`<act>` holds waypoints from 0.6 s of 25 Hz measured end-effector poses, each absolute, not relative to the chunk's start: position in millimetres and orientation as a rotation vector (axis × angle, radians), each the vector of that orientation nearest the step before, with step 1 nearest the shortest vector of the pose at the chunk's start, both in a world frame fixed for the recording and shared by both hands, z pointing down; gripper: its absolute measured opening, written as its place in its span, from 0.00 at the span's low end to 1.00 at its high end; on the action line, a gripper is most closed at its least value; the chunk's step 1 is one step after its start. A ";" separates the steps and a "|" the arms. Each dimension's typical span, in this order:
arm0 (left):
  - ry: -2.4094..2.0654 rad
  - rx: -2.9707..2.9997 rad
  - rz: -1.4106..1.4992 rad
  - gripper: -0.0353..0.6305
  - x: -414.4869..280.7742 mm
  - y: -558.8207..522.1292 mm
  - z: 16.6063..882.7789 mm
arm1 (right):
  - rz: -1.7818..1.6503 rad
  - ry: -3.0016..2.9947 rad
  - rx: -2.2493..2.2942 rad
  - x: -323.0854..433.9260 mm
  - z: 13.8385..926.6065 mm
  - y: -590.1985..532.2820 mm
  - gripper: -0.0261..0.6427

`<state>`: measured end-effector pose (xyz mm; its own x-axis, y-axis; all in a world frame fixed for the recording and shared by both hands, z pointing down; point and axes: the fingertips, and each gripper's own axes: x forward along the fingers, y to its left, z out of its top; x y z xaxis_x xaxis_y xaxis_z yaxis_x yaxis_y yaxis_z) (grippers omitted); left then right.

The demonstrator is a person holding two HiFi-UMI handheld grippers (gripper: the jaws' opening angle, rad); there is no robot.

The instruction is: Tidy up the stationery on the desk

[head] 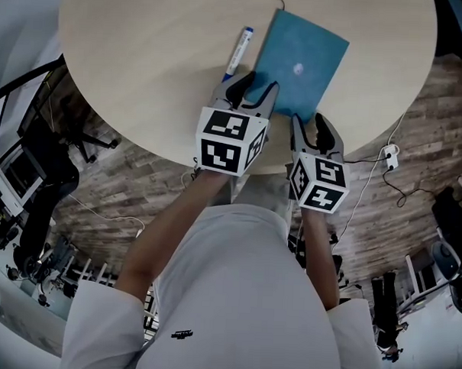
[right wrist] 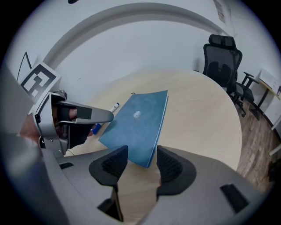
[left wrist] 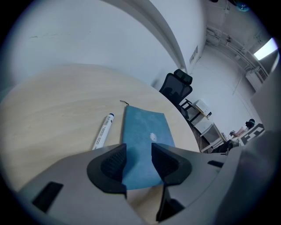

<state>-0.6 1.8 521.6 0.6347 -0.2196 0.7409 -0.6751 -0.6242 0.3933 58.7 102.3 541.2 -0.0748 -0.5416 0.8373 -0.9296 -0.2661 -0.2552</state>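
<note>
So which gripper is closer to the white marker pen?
Left. The left gripper is at the near edge of the blue notebook, right beside the marker pen. The right gripper is at the notebook's other near corner, farther away.

An office — swivel chair (right wrist: 223,66), round desk (head: 145,54), cabinets (left wrist: 206,123) along white walls.

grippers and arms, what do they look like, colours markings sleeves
The left gripper and right gripper have grey bodies, each with two curved jaws lined with black ribbed pads. Each carries a white cube printed with black square markers. The person wears a white short-sleeved shirt.
</note>
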 end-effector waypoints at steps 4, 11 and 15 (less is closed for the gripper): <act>-0.701 2.209 0.864 0.31 -9.8 2.1 511.7 | 1.238 -1.593 1.840 53.6 528.3 99.3 0.37; -0.722 2.305 0.922 0.31 -28.8 -0.5 497.4 | 1.205 -1.632 1.880 40.9 512.1 86.8 0.36; -0.795 2.307 0.981 0.31 -44.7 -9.1 504.7 | 1.192 -1.644 1.901 38.6 506.9 80.9 0.35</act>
